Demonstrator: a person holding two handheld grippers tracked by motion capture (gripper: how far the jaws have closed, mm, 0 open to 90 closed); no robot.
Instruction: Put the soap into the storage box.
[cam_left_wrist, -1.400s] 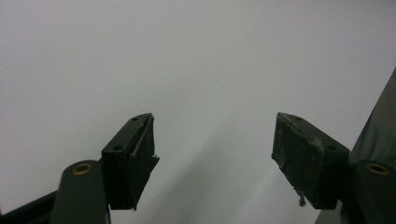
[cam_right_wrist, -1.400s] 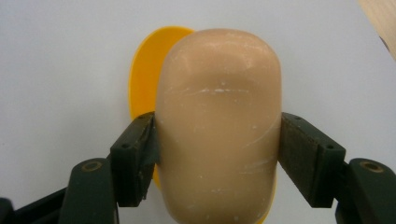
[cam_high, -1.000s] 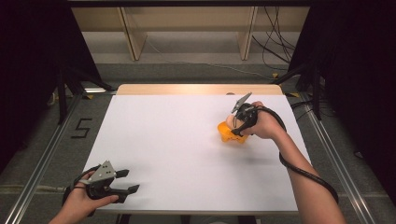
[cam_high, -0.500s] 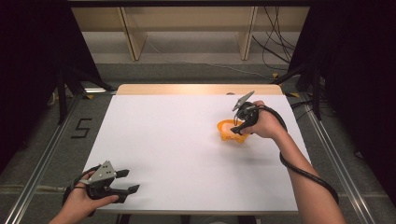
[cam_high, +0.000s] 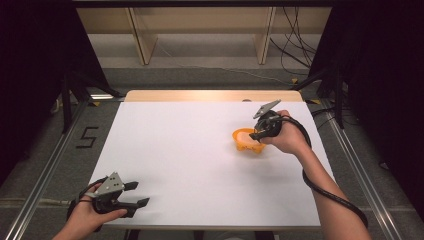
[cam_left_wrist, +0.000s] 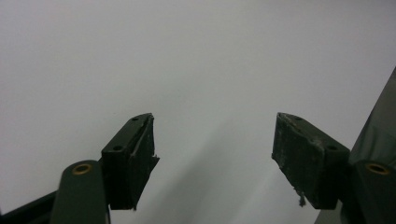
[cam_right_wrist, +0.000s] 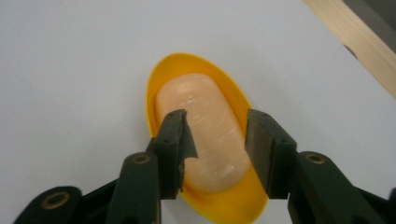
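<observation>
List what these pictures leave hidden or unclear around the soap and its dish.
- Soap near end, right gripper view: covered by the right hand-held gripper, jaws closed on its sides.
- Orange dish near rim: cut by the bottom edge.
- High view: the right hand hides the grip; the soap is too small.

A high camera looks down the white table (cam_high: 200, 165); both gripper cameras view it close.

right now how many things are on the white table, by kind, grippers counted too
orange soap dish: 1
pale peach soap bar: 1
grippers: 2, left gripper with jaws apart over bare table, right gripper clamped on the soap bar
total: 4
</observation>
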